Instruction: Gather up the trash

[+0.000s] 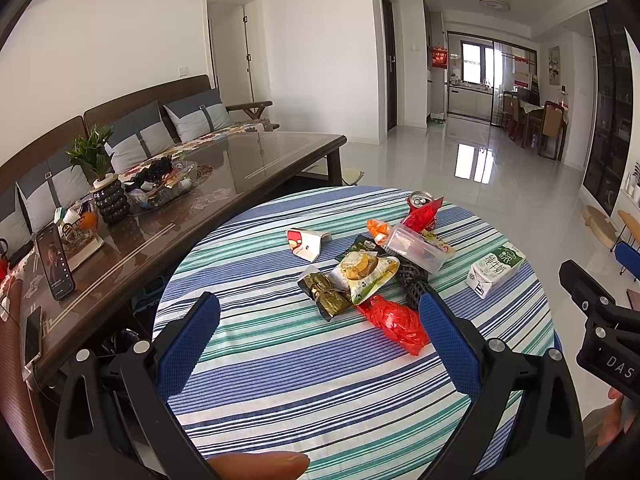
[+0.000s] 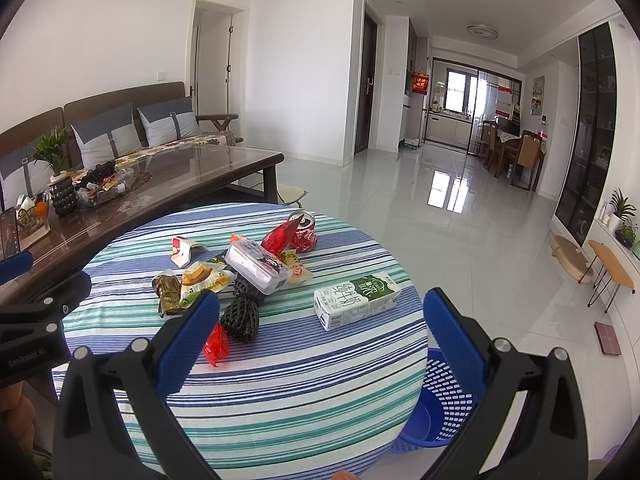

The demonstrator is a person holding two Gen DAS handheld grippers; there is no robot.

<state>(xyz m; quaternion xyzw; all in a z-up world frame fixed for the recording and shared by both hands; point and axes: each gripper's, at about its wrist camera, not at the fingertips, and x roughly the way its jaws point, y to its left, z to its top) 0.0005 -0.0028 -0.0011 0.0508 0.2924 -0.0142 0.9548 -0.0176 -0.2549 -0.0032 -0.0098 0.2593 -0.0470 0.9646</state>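
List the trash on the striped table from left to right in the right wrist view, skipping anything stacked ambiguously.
Leaf-wrapped dumpling → yellow-green snack wrapper → black foam net → clear plastic box → red soda can → milk carton. Both grippers hang open above the table, holding nothing.

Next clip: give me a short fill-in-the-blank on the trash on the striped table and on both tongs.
1. Both the left tongs and the right tongs are ____ and hold nothing.
2. The milk carton lies on its ____.
3. The basket on the floor beside the table is ____ in colour.
4. The soda can stands at the table's ____ edge.

Missing words: open; side; blue; far
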